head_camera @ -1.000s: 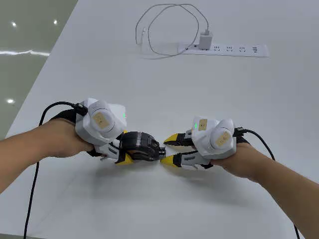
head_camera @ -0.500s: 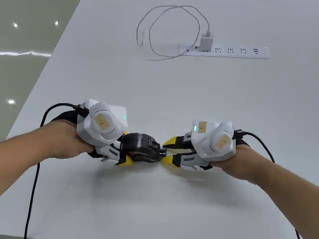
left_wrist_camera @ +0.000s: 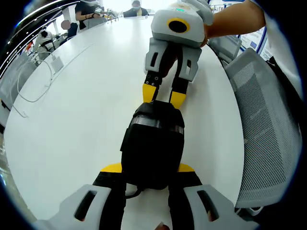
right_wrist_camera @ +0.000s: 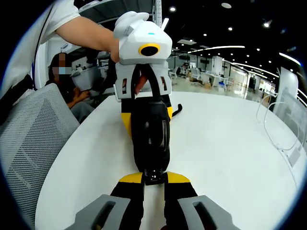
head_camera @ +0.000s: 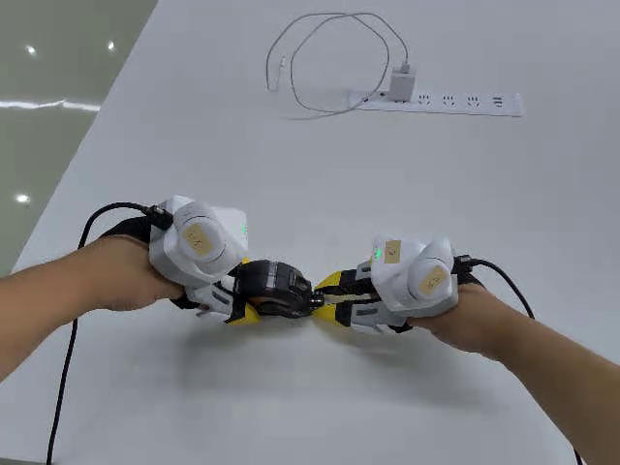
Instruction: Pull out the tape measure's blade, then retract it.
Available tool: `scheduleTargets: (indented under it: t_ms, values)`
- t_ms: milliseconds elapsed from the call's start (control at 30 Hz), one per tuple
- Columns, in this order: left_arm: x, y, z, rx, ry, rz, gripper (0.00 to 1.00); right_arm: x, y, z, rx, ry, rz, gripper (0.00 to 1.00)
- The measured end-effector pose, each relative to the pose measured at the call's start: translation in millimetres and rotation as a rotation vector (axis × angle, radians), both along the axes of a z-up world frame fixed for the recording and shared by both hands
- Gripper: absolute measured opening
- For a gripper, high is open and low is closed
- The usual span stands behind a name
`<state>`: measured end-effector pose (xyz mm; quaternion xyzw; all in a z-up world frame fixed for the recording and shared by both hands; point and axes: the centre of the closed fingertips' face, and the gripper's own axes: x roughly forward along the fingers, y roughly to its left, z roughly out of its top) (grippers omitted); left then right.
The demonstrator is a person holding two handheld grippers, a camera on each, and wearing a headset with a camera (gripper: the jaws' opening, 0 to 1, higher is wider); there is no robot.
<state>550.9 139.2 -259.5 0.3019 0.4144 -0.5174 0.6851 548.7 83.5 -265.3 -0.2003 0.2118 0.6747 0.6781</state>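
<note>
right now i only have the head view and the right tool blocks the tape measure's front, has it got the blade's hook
Observer: It looks so. In the right gripper view the right tool has its two yellow tips against either side of the small dark hook at the front of the tape measure.
Operator: any blade out yet
Observer: None shows in that view. The hook sits right against the tape measure's body, with no blade between them.
Operator: left grip ok
Observer: In the left gripper view the left tool clamps the black body across its two sides, and it sits centred between the jaws.
</note>
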Motion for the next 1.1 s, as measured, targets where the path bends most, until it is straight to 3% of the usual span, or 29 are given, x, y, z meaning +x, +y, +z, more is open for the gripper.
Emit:
scheduleTargets:
  t_ms: [733, 1100]
  values:
    - [0.5, 0.7, -0.6, 0.007, -0.009, -0.032, 0.29, -2.8, -1.6, 0.5, -0.021, -0.028, 0.022, 0.09]
    - [1.4, 0.7, -1.0, 0.006, -0.015, -0.044, 0.29, -2.9, -7.5, 0.3, -0.020, -0.004, 0.010, 0.09]
